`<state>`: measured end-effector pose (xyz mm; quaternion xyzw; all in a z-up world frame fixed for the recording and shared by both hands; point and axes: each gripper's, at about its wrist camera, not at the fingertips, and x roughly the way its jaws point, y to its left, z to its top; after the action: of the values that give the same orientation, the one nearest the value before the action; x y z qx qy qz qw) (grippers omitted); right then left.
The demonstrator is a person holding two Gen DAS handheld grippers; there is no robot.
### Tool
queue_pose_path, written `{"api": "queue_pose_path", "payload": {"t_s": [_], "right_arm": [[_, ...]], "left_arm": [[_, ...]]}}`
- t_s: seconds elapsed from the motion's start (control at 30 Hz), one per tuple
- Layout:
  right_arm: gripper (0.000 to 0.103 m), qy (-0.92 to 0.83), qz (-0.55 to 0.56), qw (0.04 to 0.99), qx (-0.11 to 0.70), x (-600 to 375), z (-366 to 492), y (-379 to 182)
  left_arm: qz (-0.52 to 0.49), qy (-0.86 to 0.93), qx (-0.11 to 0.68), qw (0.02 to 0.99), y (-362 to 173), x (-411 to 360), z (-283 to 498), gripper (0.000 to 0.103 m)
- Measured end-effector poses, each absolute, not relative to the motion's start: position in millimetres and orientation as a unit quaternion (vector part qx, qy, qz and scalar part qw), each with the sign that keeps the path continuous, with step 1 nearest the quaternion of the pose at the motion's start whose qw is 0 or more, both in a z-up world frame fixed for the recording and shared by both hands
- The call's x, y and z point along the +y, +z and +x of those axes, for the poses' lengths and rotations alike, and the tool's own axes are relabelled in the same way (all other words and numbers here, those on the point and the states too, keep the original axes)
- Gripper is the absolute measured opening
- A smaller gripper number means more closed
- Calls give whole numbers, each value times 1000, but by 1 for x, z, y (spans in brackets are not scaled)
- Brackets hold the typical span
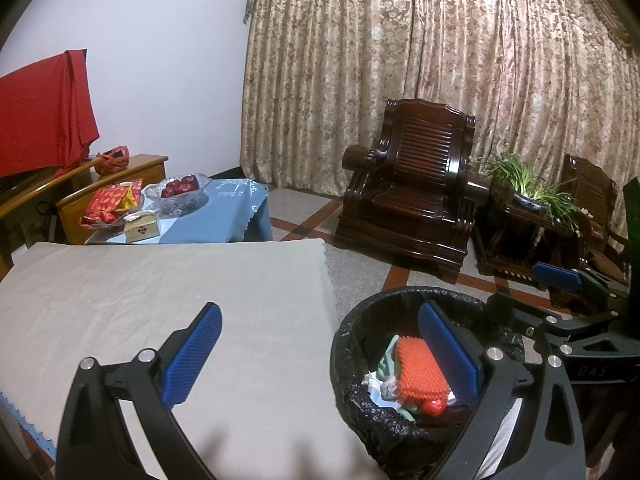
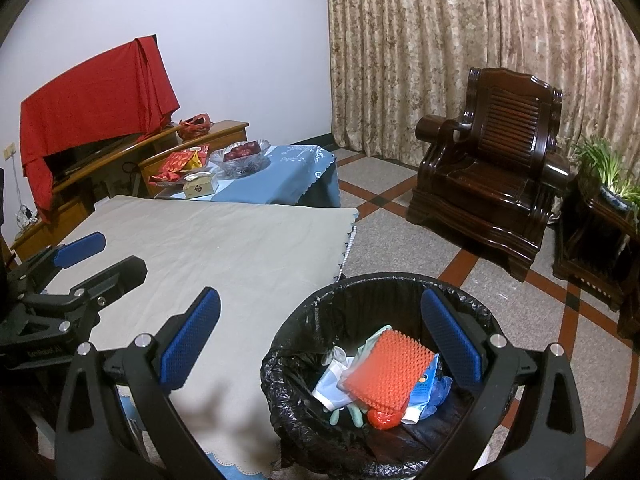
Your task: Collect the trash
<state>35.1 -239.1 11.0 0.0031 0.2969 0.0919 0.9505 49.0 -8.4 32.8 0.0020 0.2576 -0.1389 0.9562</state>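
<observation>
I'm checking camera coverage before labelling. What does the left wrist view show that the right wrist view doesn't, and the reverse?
Only the left wrist view shows a second dark wooden chair beyond the potted plant.

Only the right wrist view shows a wall socket and cables beside the red cloth, plus a blue glove in the bin.

Both show the black-lined bin with the orange spiked pad, the grey cloth-covered table, the armchair, the fruit bowl, and both open, empty grippers: left gripper, right gripper.
</observation>
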Motion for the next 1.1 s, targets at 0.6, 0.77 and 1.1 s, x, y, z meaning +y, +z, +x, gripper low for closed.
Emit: {"api": "queue_pose_path", "payload": {"t_s": [0.6, 0.77, 1.1], "right_arm": [[98, 92, 4, 950, 297, -239, 35, 11], [98, 92, 5, 950, 298, -240, 36, 11], [98, 91, 4, 950, 299, -238, 37, 9]], "left_arm": [[4, -138, 259, 956, 32, -4, 48, 97], [3, -139, 259, 956, 33, -7, 48, 97], [4, -136, 262, 955, 27, -4, 44, 97]]}}
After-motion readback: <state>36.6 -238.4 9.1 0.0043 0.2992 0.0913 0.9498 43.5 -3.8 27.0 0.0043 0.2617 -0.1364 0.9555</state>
